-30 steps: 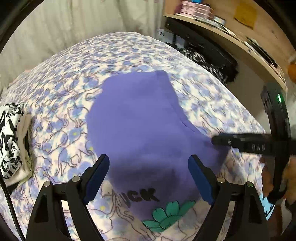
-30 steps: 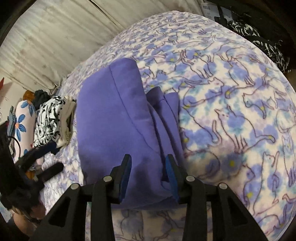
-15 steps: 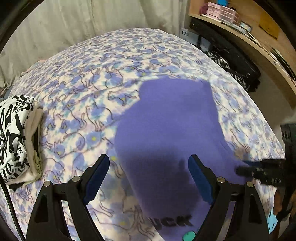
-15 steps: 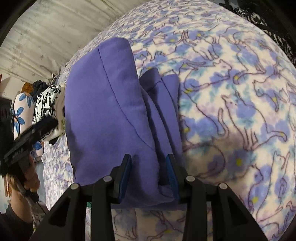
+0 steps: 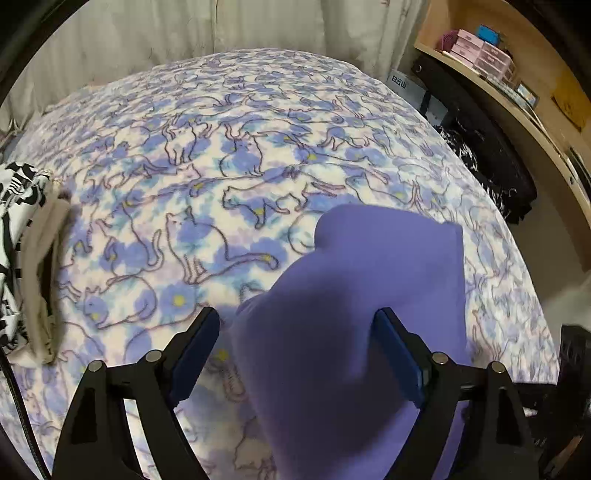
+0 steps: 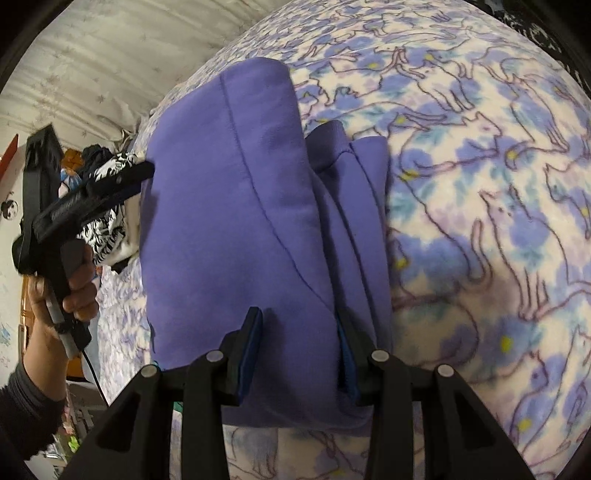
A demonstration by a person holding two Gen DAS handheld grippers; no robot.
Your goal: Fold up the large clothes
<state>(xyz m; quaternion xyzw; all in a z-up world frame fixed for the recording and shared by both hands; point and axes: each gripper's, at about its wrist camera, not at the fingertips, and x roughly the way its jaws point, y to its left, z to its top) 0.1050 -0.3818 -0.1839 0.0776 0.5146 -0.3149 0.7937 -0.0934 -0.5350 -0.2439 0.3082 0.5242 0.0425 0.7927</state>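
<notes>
Soft folded purple fleece garment (image 6: 236,221)

You're in a home bedroom. A bed covered by a fleece blanket (image 5: 236,155) printed with cats and blue flowers fills most of what you see, pale curtains (image 5: 184,33) hang behind it, folded clothes (image 5: 22,236) sit at its edge, and a wooden shelf (image 5: 517,96) beside it carries small pink boxes (image 5: 480,48).
</notes>
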